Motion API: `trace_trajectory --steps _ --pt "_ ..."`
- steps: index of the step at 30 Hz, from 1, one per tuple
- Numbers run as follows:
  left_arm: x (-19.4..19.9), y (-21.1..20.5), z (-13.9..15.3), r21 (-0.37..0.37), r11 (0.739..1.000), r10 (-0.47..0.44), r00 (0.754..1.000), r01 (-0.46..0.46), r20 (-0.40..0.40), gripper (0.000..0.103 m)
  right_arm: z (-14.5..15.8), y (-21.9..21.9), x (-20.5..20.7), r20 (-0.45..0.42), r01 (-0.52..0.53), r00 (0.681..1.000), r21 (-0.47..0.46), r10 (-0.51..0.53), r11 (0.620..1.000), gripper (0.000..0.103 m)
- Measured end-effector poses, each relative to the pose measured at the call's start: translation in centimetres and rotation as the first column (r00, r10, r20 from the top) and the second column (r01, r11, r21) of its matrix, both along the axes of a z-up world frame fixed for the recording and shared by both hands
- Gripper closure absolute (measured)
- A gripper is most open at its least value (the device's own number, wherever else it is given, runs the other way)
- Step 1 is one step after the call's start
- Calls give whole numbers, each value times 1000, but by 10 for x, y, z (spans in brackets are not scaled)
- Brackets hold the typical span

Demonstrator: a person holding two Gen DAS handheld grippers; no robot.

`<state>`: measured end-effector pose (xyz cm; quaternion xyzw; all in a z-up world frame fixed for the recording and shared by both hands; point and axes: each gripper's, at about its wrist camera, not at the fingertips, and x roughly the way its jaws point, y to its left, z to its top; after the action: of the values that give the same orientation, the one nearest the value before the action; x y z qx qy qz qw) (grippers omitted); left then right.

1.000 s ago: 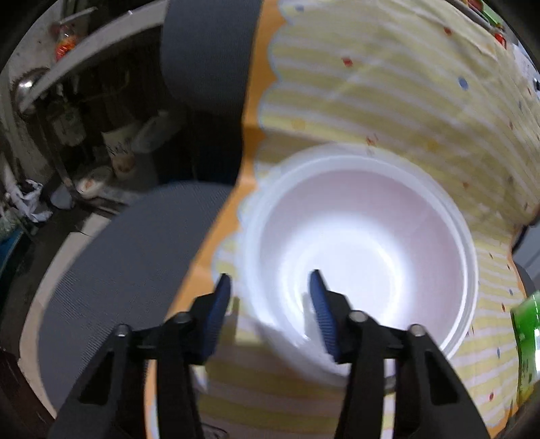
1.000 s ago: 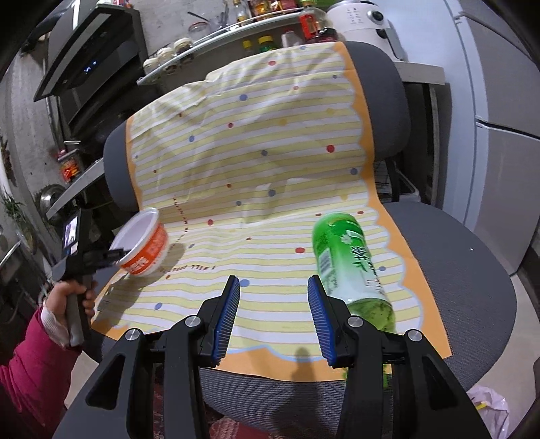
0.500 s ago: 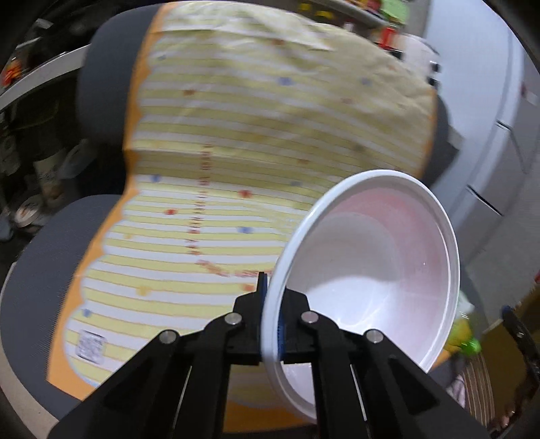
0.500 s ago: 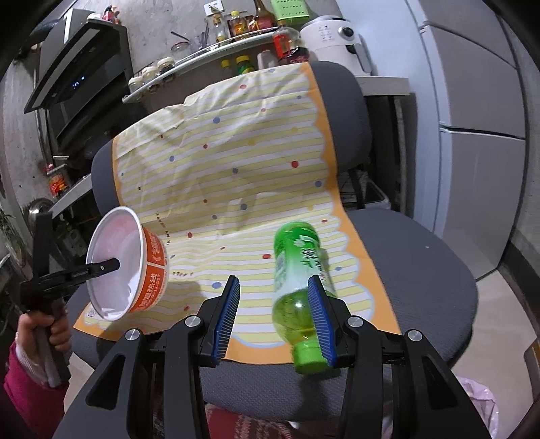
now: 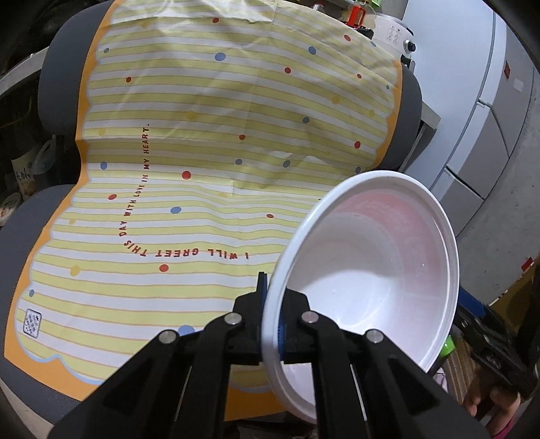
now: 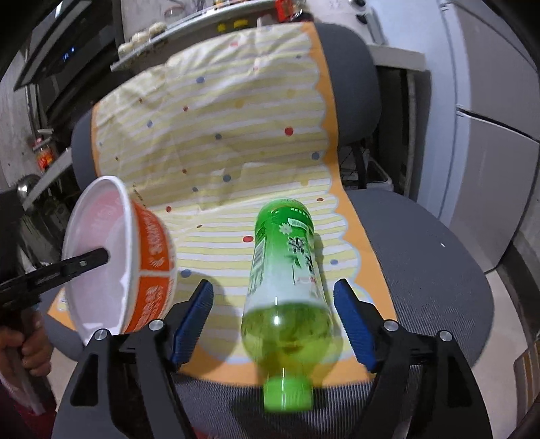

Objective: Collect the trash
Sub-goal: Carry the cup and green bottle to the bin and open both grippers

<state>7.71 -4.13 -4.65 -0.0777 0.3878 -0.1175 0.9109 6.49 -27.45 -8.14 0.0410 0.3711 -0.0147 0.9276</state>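
left gripper (image 5: 271,314): jaws clamped on the rim of the noodle bowl (image 5: 368,270), lower centre of the left wrist view; bowl tilted on its side, white inside, orange outside.
right gripper (image 6: 273,320): jaws wide apart, either side of the green bottle (image 6: 287,280), not touching it.
green bottle: lower centre of the right wrist view, cap toward the camera, blurred; whether it rests on the cloth cannot be told.
around: bowl sits left of the bottle, apart from it; a hand (image 6: 30,351) at lower left holds the left tool.
surface: grey office chair (image 6: 428,266) draped with a yellow striped, dotted cloth (image 5: 209,135).
room: shelf with jars (image 6: 202,30) at top; grey cabinets (image 6: 492,158) at right.
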Motion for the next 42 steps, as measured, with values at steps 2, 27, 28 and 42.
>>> trace_trajectory --steps 2,27,28,42 --pt "2 0 0 19 1000 9 1000 -9 6 100 -4 3 17 -29 7 1000 -39 -8 999 29" --pt "-37 -12 11 73 997 -43 997 38 66 100 17 11 -39 -12 100 995 -110 -102 989 46" --pt "-42 -16 12 67 996 -59 996 54 70 100 23 10 -52 2 111 994 -103 -112 988 46" --pt "-101 -151 11 22 910 -414 906 414 84 100 69 -71 -222 95 422 906 -115 -413 899 46"
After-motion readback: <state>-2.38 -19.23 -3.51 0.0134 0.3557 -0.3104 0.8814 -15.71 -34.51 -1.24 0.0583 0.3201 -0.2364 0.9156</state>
